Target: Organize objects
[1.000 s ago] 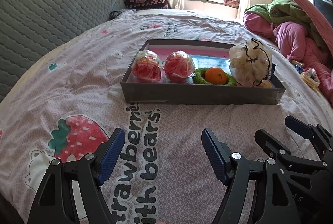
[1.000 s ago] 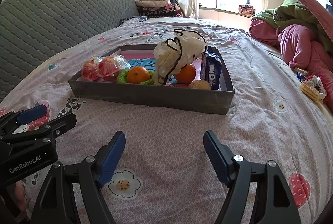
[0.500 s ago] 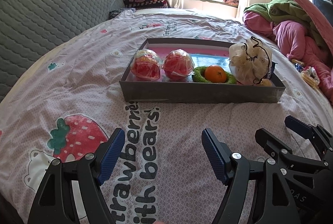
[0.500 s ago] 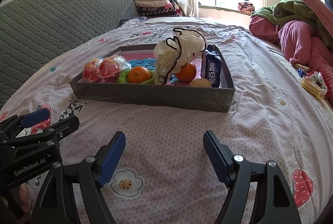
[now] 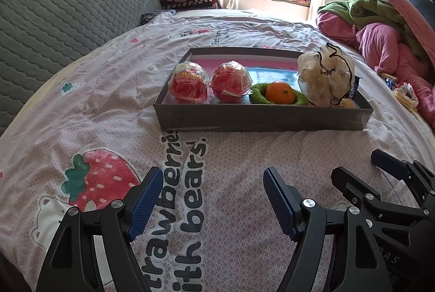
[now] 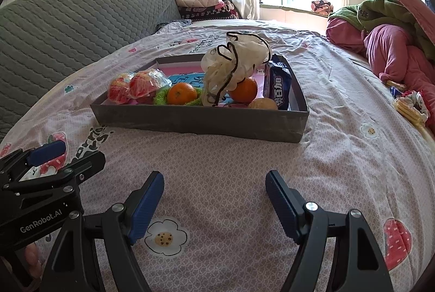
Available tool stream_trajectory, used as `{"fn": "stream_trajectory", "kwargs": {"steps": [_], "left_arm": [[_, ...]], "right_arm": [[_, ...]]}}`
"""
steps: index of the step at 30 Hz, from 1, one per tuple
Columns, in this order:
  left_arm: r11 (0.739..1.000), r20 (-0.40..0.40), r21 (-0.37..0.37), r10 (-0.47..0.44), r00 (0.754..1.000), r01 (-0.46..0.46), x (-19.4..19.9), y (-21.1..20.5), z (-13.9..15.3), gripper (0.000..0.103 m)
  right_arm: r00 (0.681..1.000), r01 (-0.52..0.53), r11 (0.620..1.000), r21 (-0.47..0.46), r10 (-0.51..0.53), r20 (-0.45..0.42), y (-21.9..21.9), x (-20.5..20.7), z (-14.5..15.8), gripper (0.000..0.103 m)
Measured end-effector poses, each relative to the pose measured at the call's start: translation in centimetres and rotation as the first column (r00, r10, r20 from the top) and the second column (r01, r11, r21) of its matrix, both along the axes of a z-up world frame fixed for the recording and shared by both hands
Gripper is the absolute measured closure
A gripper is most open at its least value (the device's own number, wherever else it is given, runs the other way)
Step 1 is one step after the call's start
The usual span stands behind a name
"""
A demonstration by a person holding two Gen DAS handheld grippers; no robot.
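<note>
Nothing is moving since the earlier frames: both grippers are hovering in place over the bedspread point(image 5: 114, 107), short of the tray point(image 5: 261, 123). The left gripper point(image 5: 212, 197) and right gripper point(image 6: 214, 199) are standing wide apart, holding nothing. Inside the tray are lying two wrapped red balls point(image 5: 209, 82), an orange point(image 5: 280, 93) in a green ring, and a mesh bag point(image 6: 233, 66). The bag is probably light and floppy, best pinched at its gathered top; the orange is likely firm and apt to roll.
</note>
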State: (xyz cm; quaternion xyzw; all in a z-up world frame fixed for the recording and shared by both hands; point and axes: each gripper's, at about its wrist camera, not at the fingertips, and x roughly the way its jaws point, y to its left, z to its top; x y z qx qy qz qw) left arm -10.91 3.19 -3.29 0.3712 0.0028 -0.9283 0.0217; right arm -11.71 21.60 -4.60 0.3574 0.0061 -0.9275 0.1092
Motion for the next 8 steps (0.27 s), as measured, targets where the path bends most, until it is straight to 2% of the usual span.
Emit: {"fn": "stream_trajectory", "kwargs": {"steps": [8], "left_arm": [[1.0, -0.002, 0.007, -0.013, 1.0, 0.013, -0.04, -0.16, -0.17, 0.026]], "right_arm": [[1.0, -0.002, 1.0, 0.005, 0.002, 0.007, 0.0, 0.0, -0.17, 0.026]]}}
